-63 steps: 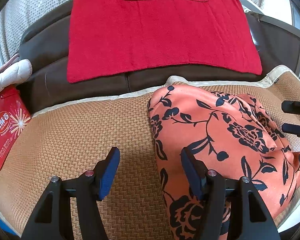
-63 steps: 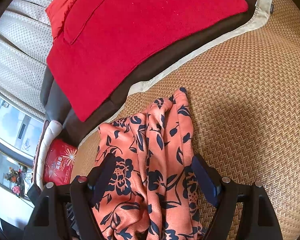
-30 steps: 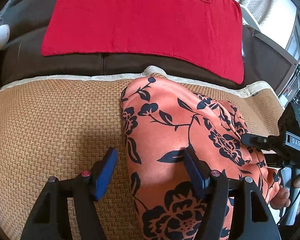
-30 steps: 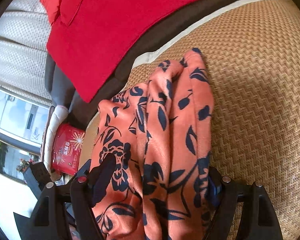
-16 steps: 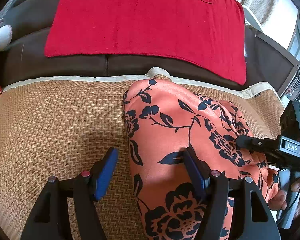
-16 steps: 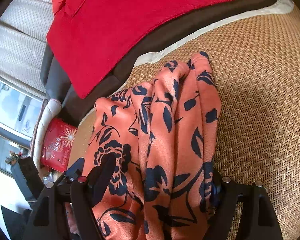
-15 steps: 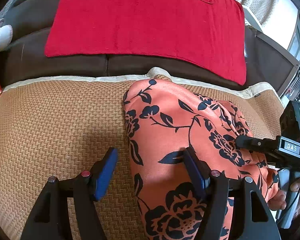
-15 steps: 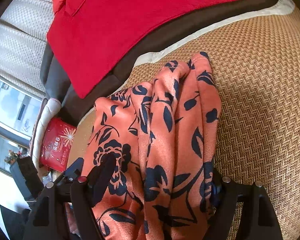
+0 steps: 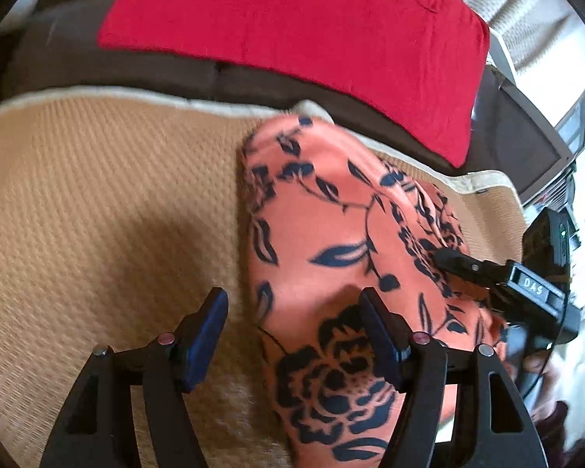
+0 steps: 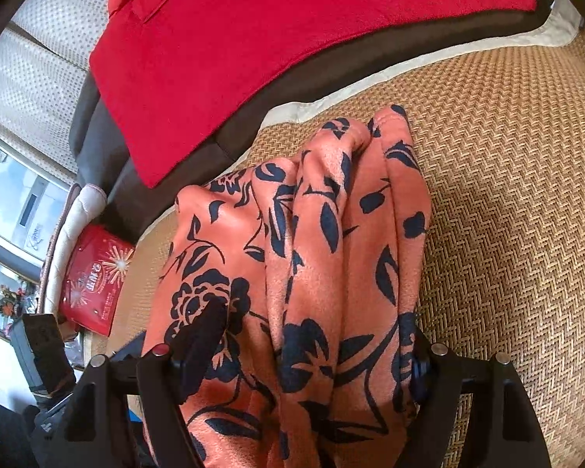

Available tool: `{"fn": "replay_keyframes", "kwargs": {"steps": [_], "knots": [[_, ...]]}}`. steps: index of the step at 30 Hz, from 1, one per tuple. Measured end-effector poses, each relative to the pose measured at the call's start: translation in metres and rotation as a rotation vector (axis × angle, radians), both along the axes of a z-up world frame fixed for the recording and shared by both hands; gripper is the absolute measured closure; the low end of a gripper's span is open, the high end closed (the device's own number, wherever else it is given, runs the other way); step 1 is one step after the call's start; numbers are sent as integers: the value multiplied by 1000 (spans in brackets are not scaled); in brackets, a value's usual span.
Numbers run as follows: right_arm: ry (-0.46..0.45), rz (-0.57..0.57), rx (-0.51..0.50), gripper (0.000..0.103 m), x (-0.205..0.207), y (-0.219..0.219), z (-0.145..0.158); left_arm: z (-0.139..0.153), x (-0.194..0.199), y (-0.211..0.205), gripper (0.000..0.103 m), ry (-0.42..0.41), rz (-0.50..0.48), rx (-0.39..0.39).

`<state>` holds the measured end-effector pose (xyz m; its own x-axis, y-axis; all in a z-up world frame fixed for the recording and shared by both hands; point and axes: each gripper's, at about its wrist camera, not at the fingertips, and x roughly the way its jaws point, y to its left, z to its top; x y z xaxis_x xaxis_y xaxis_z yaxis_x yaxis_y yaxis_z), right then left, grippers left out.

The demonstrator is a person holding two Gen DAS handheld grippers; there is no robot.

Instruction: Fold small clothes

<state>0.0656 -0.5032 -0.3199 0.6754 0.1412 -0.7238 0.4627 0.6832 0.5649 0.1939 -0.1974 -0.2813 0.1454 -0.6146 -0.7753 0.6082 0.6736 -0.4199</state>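
Note:
An orange garment with a black flower print [image 9: 331,234] lies bunched on a woven straw mat [image 9: 97,195]. My left gripper [image 9: 296,331] is open and straddles the garment's left edge, with its right finger [image 9: 382,339] over the cloth. My right gripper [image 10: 312,347] is open, and the garment's folds [image 10: 312,253] fill the space between its fingers. The right gripper also shows in the left wrist view [image 9: 499,277], resting on the garment's right side.
A red towel [image 9: 292,27] drapes over the dark brown sofa back [image 9: 156,70] behind the mat. A red printed bag [image 10: 93,277] and a white cushion [image 10: 70,230] lie at the mat's left end. The mat [image 10: 507,195] stretches to the right of the garment.
The left gripper has shifted right and slightly forward along the garment. The garment's folds sit a little deeper between the right gripper's fingers. Both stay open.

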Motion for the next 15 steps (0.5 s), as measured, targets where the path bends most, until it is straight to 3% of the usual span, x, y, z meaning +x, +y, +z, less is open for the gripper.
{"fn": "replay_keyframes", "kwargs": {"steps": [4,8,11,12,15], "knots": [[2,-17,-20,24,4,7,-1,1,-8,-8,34,-20,-5,-18],[7,-18,-47,28,8,16,-1,0,-12,-14,67,26,-31,-91],[16,4,-94,35,16,28,1,7,-19,-17,85,-13,-48,-110],[15,16,-121,39,20,36,3,9,-20,-19,99,-8,-58,-135],[1,41,-154,46,27,49,9,15,-21,-19,103,-11,-78,-177]]}}
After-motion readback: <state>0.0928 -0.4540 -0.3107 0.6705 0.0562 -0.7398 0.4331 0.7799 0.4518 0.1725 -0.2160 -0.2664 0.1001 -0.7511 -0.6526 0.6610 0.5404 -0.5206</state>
